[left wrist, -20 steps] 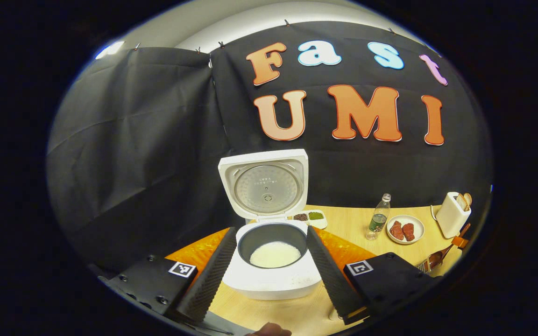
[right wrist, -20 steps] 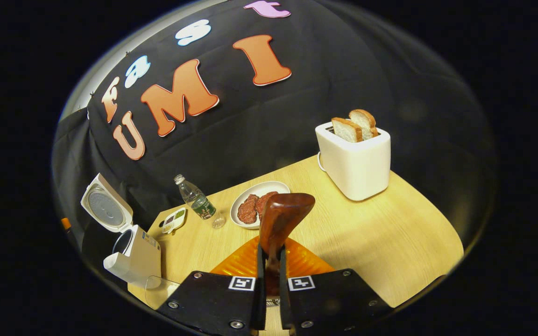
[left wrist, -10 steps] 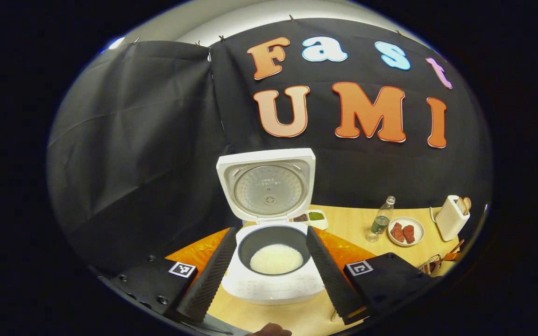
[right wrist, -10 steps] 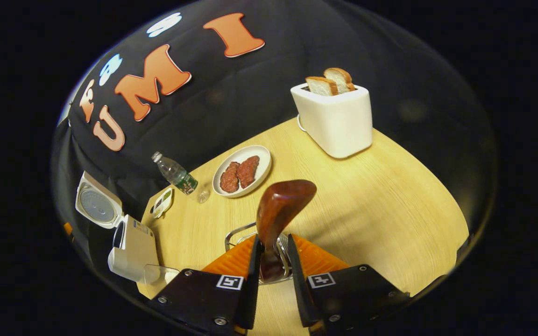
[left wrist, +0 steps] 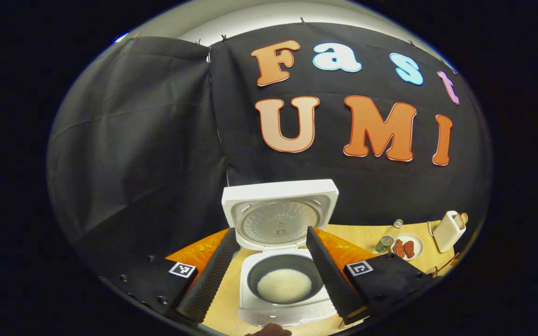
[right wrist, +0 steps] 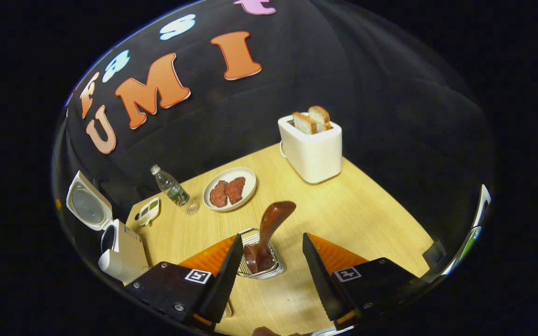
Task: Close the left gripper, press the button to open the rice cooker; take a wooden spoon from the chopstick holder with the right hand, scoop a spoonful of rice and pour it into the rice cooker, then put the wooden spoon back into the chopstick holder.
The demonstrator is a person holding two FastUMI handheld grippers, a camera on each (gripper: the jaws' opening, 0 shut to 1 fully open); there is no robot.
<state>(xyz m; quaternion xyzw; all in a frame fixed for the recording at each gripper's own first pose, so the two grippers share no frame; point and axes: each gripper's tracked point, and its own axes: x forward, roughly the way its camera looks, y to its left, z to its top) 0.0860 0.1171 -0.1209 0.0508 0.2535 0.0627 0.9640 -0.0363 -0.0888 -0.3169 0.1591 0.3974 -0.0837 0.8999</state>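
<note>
Spoon (right wrist: 269, 233) upright in holder (right wrist: 260, 261) — bowl uppermost

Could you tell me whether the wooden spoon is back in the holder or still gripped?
In the holder: the spoon stands there, right gripper open, fingers apart.

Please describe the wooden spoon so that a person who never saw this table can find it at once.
Start at the white toaster with bread at the back of the table. Come toward the near edge to a small wire holder. The spoon stands in it, leaning, bowl end up: the one dark reddish-brown wooden thing there.
</note>
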